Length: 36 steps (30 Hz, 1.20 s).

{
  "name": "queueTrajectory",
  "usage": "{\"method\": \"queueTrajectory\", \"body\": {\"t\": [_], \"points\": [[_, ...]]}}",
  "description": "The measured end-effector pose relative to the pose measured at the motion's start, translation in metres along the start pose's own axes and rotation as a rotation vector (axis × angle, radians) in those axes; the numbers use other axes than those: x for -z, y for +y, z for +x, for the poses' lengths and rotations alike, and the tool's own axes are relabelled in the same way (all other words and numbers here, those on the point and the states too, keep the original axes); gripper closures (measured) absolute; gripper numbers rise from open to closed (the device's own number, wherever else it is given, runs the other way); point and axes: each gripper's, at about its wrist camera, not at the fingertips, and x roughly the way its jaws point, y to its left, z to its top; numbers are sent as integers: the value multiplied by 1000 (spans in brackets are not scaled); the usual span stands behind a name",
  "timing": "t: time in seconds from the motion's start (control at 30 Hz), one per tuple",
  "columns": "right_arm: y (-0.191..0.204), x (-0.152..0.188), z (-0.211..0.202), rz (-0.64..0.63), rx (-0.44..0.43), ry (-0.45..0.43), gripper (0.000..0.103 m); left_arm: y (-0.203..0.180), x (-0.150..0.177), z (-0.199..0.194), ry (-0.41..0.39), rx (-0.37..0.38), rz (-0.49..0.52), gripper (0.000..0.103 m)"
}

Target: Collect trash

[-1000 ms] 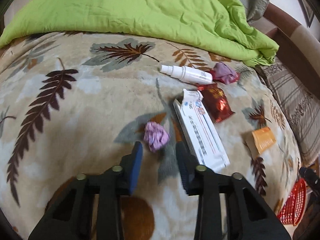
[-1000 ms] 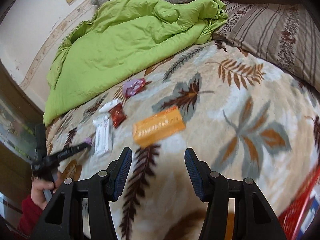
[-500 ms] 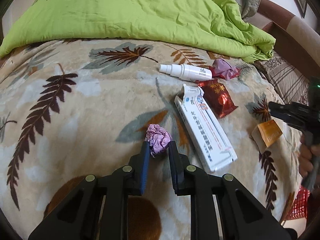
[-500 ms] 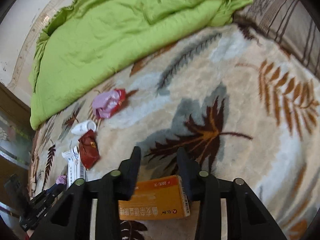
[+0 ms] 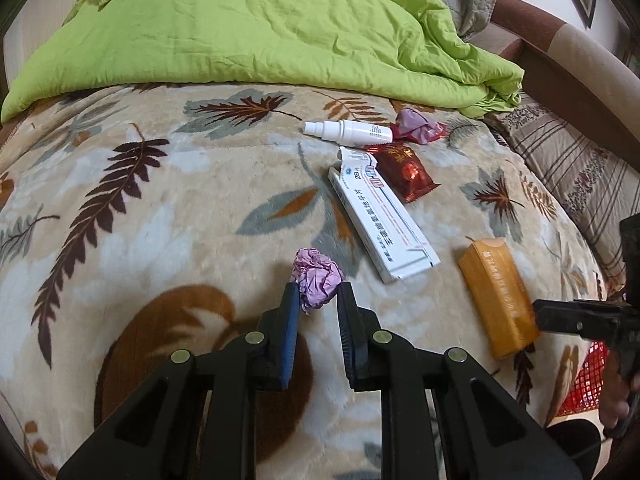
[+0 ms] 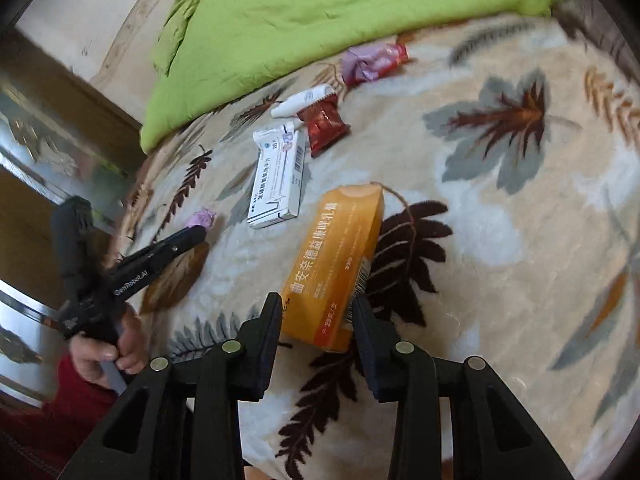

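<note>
A crumpled purple paper ball (image 5: 318, 280) sits between the fingertips of my left gripper (image 5: 318, 302), which is shut on it just above the leaf-patterned blanket (image 5: 160, 240). In the right wrist view the same ball (image 6: 204, 219) shows at the tip of the left gripper (image 6: 198, 235). My right gripper (image 6: 318, 312) is shut on the near end of an orange box (image 6: 336, 256). The orange box (image 5: 496, 296) lies on the blanket with the right gripper (image 5: 540, 316) at its end.
A long white box (image 5: 380, 216), a red wrapper (image 5: 406, 172), a white spray bottle (image 5: 348, 132) and a purple-red wrapper (image 5: 418, 128) lie further back. Behind them is a green quilt (image 5: 260, 28). A red mesh basket (image 5: 584, 380) stands off the bed's right edge beside a striped pillow (image 5: 580, 168).
The left gripper closed on the purple ball and now holds it. The right gripper came down to the orange box and its fingers closed on the box's near end.
</note>
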Motion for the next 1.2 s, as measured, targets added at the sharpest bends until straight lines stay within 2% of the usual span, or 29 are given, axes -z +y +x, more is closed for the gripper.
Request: {"method": "queueTrajectory", "body": {"t": [0.03,0.07,0.1,0.23,0.37,0.47,0.5,0.7,0.77,1.0,1.2], "points": [[6,-1,-4,-40,47,-30,49,-1,2,-3,-5,2,-2,85],[13,-3,-6,-80,91,-58,35,-1,3,-6,-9,3,-2,85],[15,-6,-5,-88,113,-65,32,-2,5,-8,-13,0,-1,85],[26,-8,19,-65,200,-23,32,-3,14,-22,-42,-30,-11,85],[40,2,40,-88,300,-14,44,-9,26,-38,-84,-79,-1,85],[46,10,43,-97,348,-51,46,-15,34,-47,-116,-116,21,85],[47,12,39,-91,354,-69,49,-16,37,-49,-120,-121,25,85],[62,24,10,-80,347,-221,50,-25,49,-56,-147,-134,54,85],[67,29,5,-91,361,-243,50,-26,51,-55,-155,-141,61,85],[71,40,-12,-72,328,-340,50,-27,53,-50,-173,-166,66,85],[70,44,-19,-58,341,-382,50,-24,52,-48,-173,-171,51,85]]}}
